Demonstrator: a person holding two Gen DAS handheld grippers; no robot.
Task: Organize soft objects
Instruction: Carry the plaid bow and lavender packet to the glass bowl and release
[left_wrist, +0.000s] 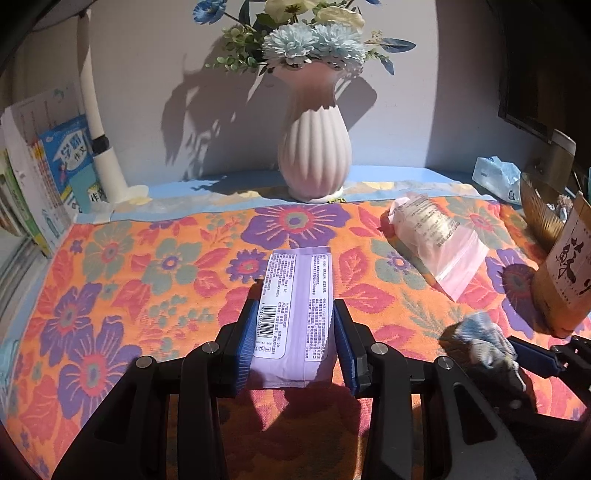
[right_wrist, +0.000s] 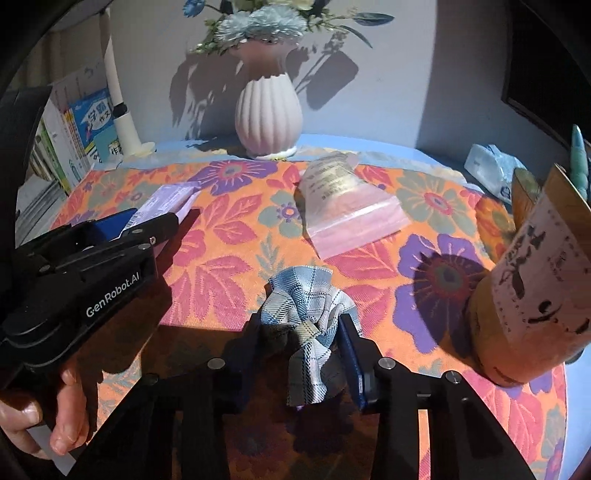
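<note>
Floral woven cloth (left_wrist: 140, 266) in orange, pink and purple covers the table, backed by a pale wall in hard sunlight. Left gripper (left_wrist: 295, 347): blue-padded fingers (left_wrist: 246, 343) closed against both long sides of a lilac wipes packet (left_wrist: 295, 302), which lies flat on the cloth with its printed label and barcode upward; the right wrist view shows the same packet (right_wrist: 166, 201) at far left, clamped in the black tool marked GenRobot.AI, with a hand (right_wrist: 40, 417) on its grip. Right gripper (right_wrist: 306, 354): pinching a crumpled blue-and-white plaid cloth (right_wrist: 308, 314), bunched upright between the jaws, its lower folds hanging in shadow; the left wrist view catches this cloth (left_wrist: 484, 339) blurred at lower right. Pink resealable pouch (right_wrist: 347, 203): lying flat on the cloth near the far edge, well apart from both tools, zip end nearest the cameras. Ribbed white vase (left_wrist: 314, 155): upright at the rear centre, holding blue and cream artificial flowers (left_wrist: 314, 40). Books (left_wrist: 55, 166): standing at rear left, beside a white lamp post (left_wrist: 99, 129). Blue tissue pack (right_wrist: 491, 166): at rear right. Brown cylindrical container with a paper label (right_wrist: 532, 291): near right edge, appears tilted in the right wrist view.
</note>
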